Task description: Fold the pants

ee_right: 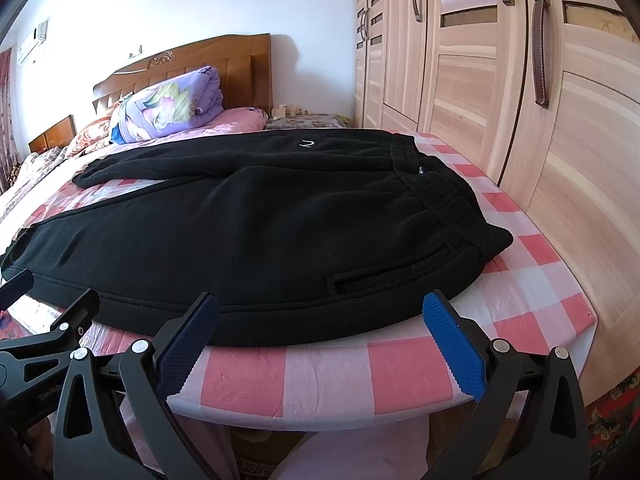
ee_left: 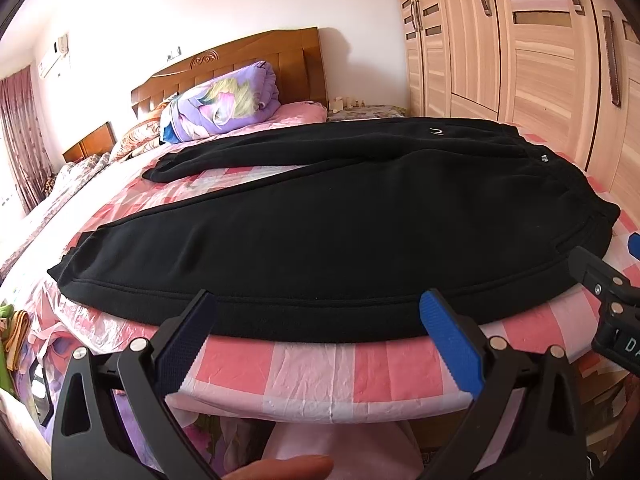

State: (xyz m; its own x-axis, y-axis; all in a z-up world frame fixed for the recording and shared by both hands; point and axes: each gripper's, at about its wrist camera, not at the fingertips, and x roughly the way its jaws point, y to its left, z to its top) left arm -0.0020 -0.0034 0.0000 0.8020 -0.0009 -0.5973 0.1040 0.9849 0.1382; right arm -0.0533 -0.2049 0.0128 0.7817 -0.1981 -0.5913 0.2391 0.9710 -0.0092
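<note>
Black sweatpants lie flat on a pink-and-white checked board, waistband to the right, both legs stretching left, the far leg spread apart from the near one. My left gripper is open and empty, its tips at the near leg's side seam. My right gripper is open and empty at the same near edge, close to the hip pocket. The pants also fill the right wrist view, on the board. The right gripper's body shows in the left wrist view.
A wooden wardrobe stands close on the right. Behind the board lies a bed with a wooden headboard and a folded purple quilt. Clutter lies low at the left.
</note>
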